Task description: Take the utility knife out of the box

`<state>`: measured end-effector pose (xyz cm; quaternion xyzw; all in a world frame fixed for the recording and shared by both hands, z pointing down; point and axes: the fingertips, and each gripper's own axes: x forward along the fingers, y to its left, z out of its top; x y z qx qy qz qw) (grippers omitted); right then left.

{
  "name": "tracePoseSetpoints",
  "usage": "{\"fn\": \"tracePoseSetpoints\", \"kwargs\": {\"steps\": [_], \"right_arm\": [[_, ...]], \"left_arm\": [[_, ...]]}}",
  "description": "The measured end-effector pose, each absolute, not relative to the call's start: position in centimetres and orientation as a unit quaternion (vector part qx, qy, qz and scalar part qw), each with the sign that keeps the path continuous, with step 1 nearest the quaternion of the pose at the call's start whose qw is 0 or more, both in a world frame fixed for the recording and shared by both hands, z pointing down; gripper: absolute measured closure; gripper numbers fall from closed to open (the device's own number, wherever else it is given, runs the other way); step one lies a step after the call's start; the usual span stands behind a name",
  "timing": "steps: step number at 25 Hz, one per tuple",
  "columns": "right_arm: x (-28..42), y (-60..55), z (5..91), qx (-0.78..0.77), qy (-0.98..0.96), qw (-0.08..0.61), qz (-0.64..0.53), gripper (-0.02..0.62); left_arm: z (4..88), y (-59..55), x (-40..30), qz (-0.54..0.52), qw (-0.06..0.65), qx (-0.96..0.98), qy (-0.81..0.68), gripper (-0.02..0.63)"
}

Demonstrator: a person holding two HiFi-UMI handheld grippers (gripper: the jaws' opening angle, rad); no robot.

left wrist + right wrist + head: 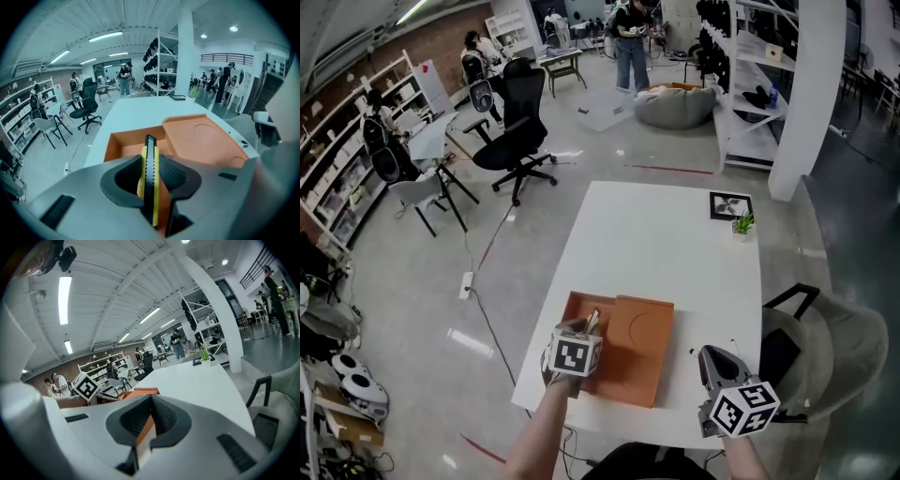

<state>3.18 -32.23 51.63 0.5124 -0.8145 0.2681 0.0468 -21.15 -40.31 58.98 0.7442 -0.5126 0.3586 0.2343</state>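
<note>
Yellow plastic with a black ridged slider strip marks the utility knife [151,183], which stands on edge, clamped by its flat sides between the ribbed pads of the left gripper [152,163]. The grip looks square, with the knife's black tip pointing away over the open orange box [123,144]. The right gripper [150,401] hovers at the table's near right edge, apart from the box, its jaws drawn together on nothing. Judged from this, the extraction step is in hand: the knife is secured and sits above the box cavity, though whether it has fully cleared the walls cannot be told. The next move calls for a straight lift clear of the rim, then a carry to bare table [666,244], with pad pressure held so the slim body does not pivot. Just beyond, the orange lid [201,138] lies flat against the box's right side. Farther off stand a small potted plant [742,224] and a marker card [729,204].
</note>
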Motion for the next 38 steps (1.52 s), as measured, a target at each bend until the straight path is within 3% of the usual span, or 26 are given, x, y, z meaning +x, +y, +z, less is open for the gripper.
{"fn": "tracePoseSetpoints", "kwargs": {"steps": [22,38], "right_arm": [[6.2,-28.2,49.4,0.520,-0.818,0.029,0.246,0.595],[9.2,-24.5,48.1,0.530,-0.816,0.020,0.230,0.595]], "left_arm": [[48.2,-37.5,-16.7,0.271,0.128,0.779,-0.550,0.492],[44.4,-32.3,-9.3,0.226,0.116,0.821,-0.512,0.492]]}}
